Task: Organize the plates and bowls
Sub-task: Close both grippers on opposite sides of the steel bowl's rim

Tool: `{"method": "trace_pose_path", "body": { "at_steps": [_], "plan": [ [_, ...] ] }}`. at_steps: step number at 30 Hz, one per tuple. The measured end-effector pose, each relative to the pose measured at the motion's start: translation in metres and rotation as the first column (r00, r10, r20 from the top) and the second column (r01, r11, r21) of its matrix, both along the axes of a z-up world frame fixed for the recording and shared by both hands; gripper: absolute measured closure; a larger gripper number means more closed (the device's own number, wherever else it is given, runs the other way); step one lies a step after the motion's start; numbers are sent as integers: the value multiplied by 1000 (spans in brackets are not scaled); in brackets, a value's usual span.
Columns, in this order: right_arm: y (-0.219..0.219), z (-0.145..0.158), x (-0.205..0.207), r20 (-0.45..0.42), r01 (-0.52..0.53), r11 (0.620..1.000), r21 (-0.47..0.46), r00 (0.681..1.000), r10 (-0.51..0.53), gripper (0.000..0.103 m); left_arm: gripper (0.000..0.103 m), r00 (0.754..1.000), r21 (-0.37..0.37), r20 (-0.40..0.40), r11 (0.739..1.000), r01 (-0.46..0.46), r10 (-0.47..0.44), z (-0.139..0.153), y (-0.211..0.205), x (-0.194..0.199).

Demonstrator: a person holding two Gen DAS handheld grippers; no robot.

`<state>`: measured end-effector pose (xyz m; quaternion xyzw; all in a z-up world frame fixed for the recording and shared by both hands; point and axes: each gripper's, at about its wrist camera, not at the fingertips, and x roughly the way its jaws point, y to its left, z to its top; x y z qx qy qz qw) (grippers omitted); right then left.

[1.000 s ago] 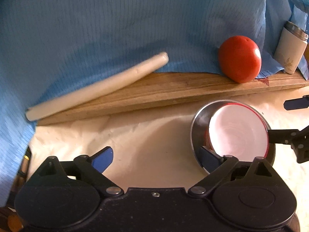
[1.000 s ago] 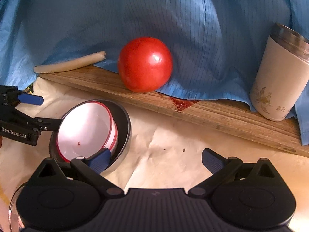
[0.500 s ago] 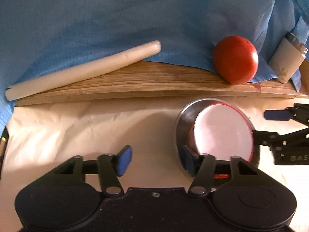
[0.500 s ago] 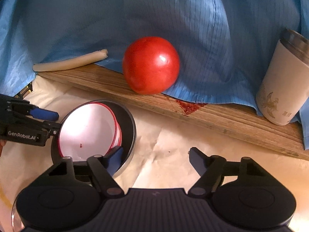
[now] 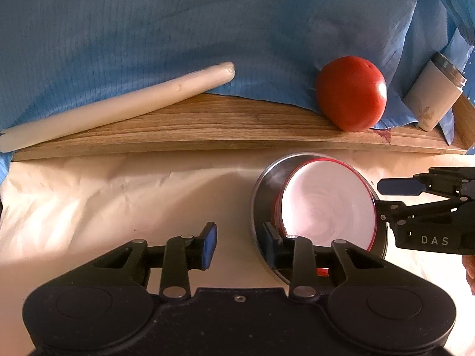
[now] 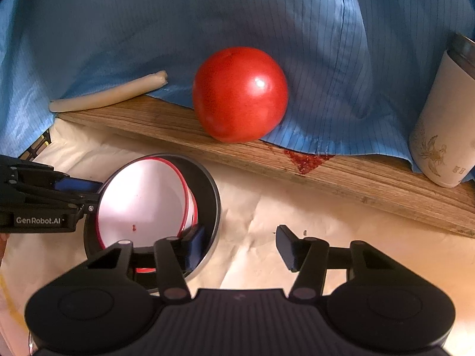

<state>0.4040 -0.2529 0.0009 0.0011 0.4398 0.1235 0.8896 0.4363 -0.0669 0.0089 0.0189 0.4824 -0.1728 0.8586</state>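
Note:
A white bowl with a red rim sits tilted inside a steel bowl on cream paper. My left gripper is open, with the steel bowl's near rim between its fingers; its right finger reaches inside. In the right wrist view the white bowl sits in the steel bowl. My right gripper is open and straddles that bowl's rim, left finger inside. Each gripper shows in the other's view, at the far side of the bowls.
A wooden board lies behind the bowls under blue cloth. On it are a red tomato, a pale rolling pin and a cream tumbler. A red smear marks the board.
Both grippers have narrowed their jaws around the steel bowl's rim from opposite sides. The left wrist view has swung so the bowls sit closer to centre.

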Motion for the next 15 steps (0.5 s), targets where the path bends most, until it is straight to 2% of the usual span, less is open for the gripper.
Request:
{"method": "trace_pose_path", "body": {
  "at_steps": [3, 11, 15],
  "plan": [
    [0, -3, 2, -9, 6, 1000, 16, 1000, -6, 47, 68, 1000, -23, -13, 1000, -14, 14, -1, 4, 1],
    [7, -1, 2, -18, -13, 999, 34, 1000, 14, 73, 68, 999, -41, -23, 998, -39, 38, -3, 4, 1],
    [12, -2, 3, -24, -19, 999, 39, 1000, 20, 82, 71, 998, -52, -30, 998, -47, 46, -4, 7, 2]
  ]
}}
